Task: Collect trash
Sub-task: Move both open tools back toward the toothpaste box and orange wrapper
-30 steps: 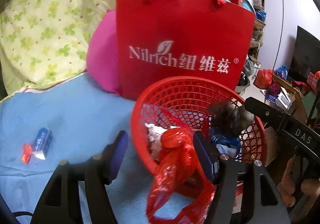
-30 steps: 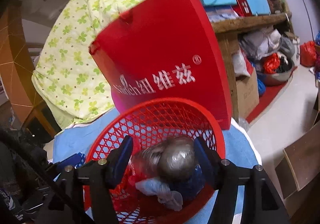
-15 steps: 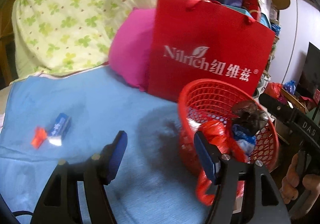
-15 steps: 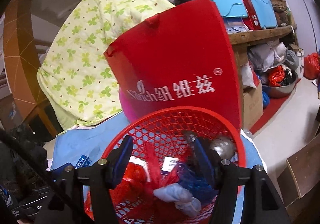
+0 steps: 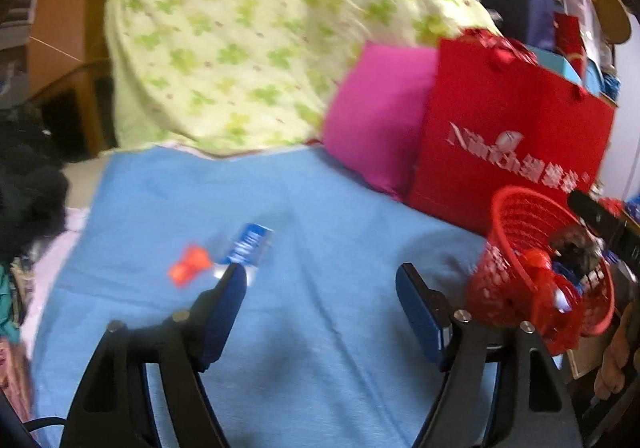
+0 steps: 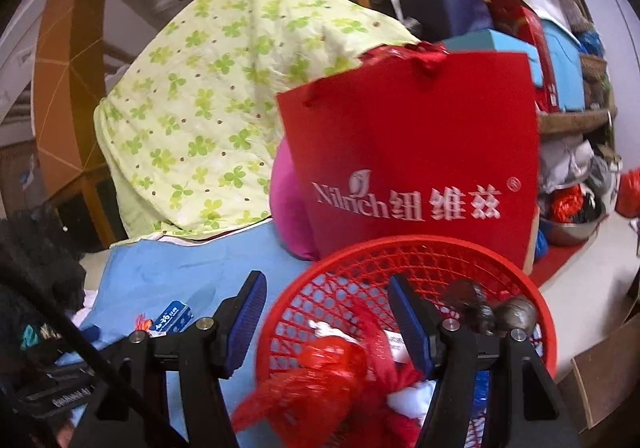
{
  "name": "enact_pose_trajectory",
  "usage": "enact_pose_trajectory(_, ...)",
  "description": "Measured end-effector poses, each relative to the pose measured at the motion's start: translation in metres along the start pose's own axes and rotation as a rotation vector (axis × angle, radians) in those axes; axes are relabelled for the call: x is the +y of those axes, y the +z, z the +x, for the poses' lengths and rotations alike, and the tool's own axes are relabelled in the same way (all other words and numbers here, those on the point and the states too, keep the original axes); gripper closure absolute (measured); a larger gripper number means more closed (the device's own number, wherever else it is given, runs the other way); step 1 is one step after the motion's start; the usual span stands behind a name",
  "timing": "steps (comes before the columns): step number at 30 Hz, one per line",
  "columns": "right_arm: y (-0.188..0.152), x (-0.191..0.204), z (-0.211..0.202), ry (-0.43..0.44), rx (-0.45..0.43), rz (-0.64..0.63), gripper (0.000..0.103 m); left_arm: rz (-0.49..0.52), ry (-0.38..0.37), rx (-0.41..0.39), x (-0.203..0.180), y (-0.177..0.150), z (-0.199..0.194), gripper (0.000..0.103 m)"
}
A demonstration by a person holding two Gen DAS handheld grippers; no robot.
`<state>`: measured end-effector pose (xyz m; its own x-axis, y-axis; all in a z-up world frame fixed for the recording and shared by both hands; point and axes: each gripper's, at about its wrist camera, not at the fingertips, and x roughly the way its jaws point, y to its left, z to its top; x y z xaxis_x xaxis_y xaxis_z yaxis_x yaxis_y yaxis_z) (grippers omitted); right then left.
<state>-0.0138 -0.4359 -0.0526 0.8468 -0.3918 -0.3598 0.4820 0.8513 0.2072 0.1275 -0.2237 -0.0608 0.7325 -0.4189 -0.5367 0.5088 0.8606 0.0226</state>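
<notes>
A small blue box [image 5: 250, 244] and an orange-red wrapper [image 5: 188, 270] lie on the blue cloth [image 5: 320, 207]. My left gripper [image 5: 320, 284] hovers just short of them, its jaws opening with nothing between them. The red mesh basket [image 5: 516, 215] stands at the right and holds a red plastic bag [image 6: 332, 380], a dark crumpled ball [image 6: 472, 304] and white paper. My right gripper [image 6: 326, 288] hangs open and empty over the basket's [image 6: 420, 244] near left rim. The right wrist view also catches the blue box [image 6: 172, 318] at lower left.
A red paper shopping bag [image 6: 412, 151] stands right behind the basket, a pink cushion [image 5: 376, 119] beside it and a clover-print quilt [image 5: 248, 47] piled behind. A black fuzzy item [image 5: 28, 191] sits at the cloth's left edge. Cluttered shelves and floor [image 6: 572, 203] lie to the right.
The left gripper let the red plastic bag drop into the basket, swung left toward the blue box and opened wider. The right gripper released the dark ball into the basket and drew back.
</notes>
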Motion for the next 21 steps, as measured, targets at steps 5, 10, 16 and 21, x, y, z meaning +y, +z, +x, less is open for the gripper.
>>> enact_pose_trajectory(5, -0.004, 0.033, 0.003, 0.043, -0.006, -0.048, 0.035, -0.017, 0.091, -0.034, 0.030, 0.000, -0.012, 0.021)
enact_pose_trajectory(10, -0.013, 0.070, 0.011, 0.107, 0.017, -0.119, 0.035, -0.054, 0.163, 0.001, 0.063, -0.012, -0.003, 0.021)
enact_pose_trajectory(16, -0.034, 0.114, 0.034, 0.187, 0.120, -0.199, 0.035, -0.090, 0.210, 0.047, 0.093, -0.033, 0.007, 0.021)
enact_pose_trajectory(21, -0.050, 0.137, 0.052, 0.218, 0.198, -0.232, 0.035, -0.108, 0.237, 0.072, 0.111, -0.049, 0.016, 0.021)
